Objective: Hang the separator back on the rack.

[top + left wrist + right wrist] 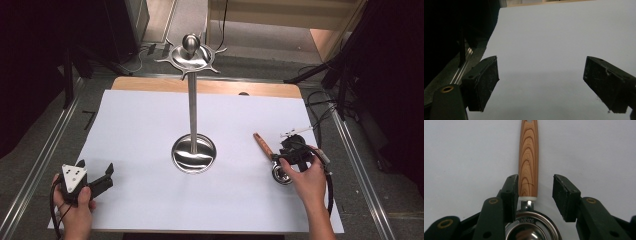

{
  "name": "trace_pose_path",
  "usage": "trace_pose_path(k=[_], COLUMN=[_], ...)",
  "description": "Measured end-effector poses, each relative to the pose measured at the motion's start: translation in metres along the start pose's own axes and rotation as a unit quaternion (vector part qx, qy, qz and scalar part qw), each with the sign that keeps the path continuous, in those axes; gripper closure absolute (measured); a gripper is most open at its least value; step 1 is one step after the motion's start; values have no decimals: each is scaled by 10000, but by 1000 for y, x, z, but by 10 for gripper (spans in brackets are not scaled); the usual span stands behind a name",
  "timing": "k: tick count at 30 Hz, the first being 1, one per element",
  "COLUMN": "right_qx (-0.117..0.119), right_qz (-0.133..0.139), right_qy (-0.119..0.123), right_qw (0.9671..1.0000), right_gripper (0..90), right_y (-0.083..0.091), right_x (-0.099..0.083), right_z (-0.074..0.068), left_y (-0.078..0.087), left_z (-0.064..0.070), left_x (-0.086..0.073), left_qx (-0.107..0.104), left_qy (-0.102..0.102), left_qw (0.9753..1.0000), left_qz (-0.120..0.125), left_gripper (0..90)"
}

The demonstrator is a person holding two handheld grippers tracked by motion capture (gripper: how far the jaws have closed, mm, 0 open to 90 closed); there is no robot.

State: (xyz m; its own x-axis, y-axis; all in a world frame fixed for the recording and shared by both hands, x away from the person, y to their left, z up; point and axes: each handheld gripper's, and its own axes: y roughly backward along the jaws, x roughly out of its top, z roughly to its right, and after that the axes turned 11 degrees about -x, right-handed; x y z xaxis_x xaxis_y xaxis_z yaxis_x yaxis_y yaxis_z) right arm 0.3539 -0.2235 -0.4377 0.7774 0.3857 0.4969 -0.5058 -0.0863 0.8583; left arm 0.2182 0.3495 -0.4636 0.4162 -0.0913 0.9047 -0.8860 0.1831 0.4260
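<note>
The right tool (535, 195) is straddling, jaws part-open, the steel strainer's wood-grain handle (528, 160); its left jaw touching off-centre, closing risks skidding it. The left tool (541, 85) is gaping wide, empty.

A lab-like recording setup: a white sheet (150, 150) covers the wooden counter (210, 87), with black curtains (395, 75), floor rails (45, 155) and cables (320, 107) around it.
</note>
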Motion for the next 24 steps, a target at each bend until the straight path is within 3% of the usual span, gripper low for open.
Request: trace_pose_path(k=[24], right_qx=[-119], right_qz=[-223], right_qy=[220], right_qw=[9994], right_gripper=[623], right_y=[-22], right_x=[21], right_z=[-13], left_y=[0], left_z=[0], left_x=[0], left_qx=[-2], left_qy=[28], left_qw=[10000], left_qz=[16], left_gripper=[141])
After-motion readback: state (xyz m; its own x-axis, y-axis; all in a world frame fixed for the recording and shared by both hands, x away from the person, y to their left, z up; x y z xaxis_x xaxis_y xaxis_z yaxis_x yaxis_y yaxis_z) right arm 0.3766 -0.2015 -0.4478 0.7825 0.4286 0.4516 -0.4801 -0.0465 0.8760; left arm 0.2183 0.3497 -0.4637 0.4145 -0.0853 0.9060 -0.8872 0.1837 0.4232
